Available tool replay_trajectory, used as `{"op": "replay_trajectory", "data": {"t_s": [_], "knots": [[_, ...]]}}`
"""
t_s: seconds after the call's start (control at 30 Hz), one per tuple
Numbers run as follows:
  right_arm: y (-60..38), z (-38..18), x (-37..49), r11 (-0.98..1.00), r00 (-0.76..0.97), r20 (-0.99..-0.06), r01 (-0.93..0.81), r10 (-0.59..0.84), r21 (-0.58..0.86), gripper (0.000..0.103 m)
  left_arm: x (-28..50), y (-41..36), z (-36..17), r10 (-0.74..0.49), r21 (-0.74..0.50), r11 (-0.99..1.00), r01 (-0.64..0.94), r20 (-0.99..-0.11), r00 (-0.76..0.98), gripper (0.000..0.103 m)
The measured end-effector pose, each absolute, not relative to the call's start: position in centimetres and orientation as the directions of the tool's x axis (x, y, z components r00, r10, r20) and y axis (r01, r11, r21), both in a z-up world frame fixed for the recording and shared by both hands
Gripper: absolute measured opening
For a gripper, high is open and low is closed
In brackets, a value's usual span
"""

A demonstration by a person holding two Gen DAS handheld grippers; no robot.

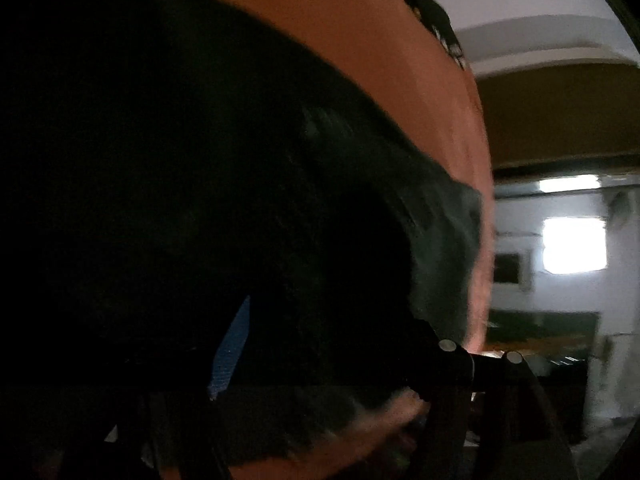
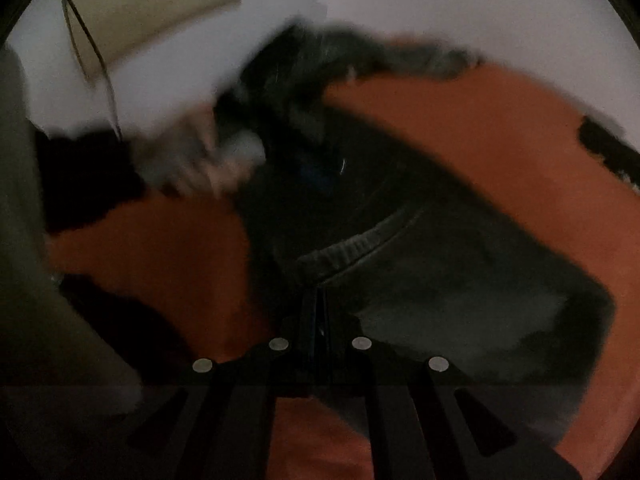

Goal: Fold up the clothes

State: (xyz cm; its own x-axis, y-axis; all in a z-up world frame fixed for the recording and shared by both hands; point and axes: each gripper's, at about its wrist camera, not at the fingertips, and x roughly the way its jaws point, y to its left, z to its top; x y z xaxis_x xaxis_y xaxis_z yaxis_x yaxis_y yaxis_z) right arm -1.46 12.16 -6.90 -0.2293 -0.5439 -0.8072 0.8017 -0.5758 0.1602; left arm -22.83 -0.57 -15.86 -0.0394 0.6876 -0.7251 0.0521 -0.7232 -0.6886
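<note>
A dark grey garment [image 2: 440, 264] with a stitched seam lies spread on an orange surface [image 2: 500, 120]. My right gripper [image 2: 319, 300] is shut, its fingertips pinching the garment's bunched near edge where the seam ends. At the garment's far left end, a blurred hand [image 2: 208, 168] grips a grey handle. In the left wrist view the same dark garment [image 1: 240, 160] fills most of the frame, close and draped over my left gripper [image 1: 332, 356]. Its fingers stand wide apart, and the blue pad [image 1: 230, 352] of one is bare. The fingertips are lost in the dark.
A white wall [image 2: 440, 0], a beige panel [image 2: 152, 4] and hanging cables [image 2: 100, 64] stand behind the orange surface. Other dark cloths lie at its right edge [image 2: 608, 152] and near left [image 2: 120, 320]. The left wrist view shows a bright window [image 1: 572, 244] to the right.
</note>
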Motion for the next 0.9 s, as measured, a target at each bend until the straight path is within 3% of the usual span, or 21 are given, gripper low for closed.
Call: {"op": "replay_trajectory", "data": {"t_s": [0.1,0.47,0.5,0.53,0.6,0.73,0.9], "knots": [[9.8,-9.8,-3.1,-0.648,-0.217,-0.867,0.747,-0.449,0.149,0.002,-23.9,1.5,-16.5,0.722,-0.721,-0.691,0.061,-0.692,-0.008,0.078],[8.0,-10.5,-3.3,-0.689,-0.234,-0.903,0.720,-0.360,0.088,0.003,-25.5,5.0,-14.5,0.633,-0.632,-0.774,-0.032,-0.772,-0.058,0.078],[8.1,-10.4,-3.4,-0.691,-0.225,-0.907,0.716,-0.356,0.093,0.011,-25.6,5.2,-14.6,0.617,-0.616,-0.787,-0.043,-0.784,-0.058,0.078],[8.1,-10.2,-3.6,-0.696,-0.216,-0.913,0.711,-0.346,0.095,0.036,-25.6,5.4,-14.6,0.601,-0.599,-0.799,-0.055,-0.797,-0.058,0.078],[9.1,-9.4,-3.8,-0.722,-0.239,-0.911,0.687,-0.337,0.087,0.065,-25.8,6.8,-14.1,0.547,-0.538,-0.835,-0.113,-0.833,-0.080,0.078],[12.4,-7.6,-4.1,-0.788,-0.325,-0.891,0.613,-0.318,0.057,0.065,-25.9,9.7,-14.0,0.511,-0.490,-0.850,-0.194,-0.856,-0.076,0.078],[17.2,-8.1,-5.4,-0.877,-0.380,-0.907,0.480,-0.182,-0.025,0.065,-26.2,11.3,-15.0,0.513,-0.494,-0.846,-0.200,-0.857,-0.050,0.076]]}}
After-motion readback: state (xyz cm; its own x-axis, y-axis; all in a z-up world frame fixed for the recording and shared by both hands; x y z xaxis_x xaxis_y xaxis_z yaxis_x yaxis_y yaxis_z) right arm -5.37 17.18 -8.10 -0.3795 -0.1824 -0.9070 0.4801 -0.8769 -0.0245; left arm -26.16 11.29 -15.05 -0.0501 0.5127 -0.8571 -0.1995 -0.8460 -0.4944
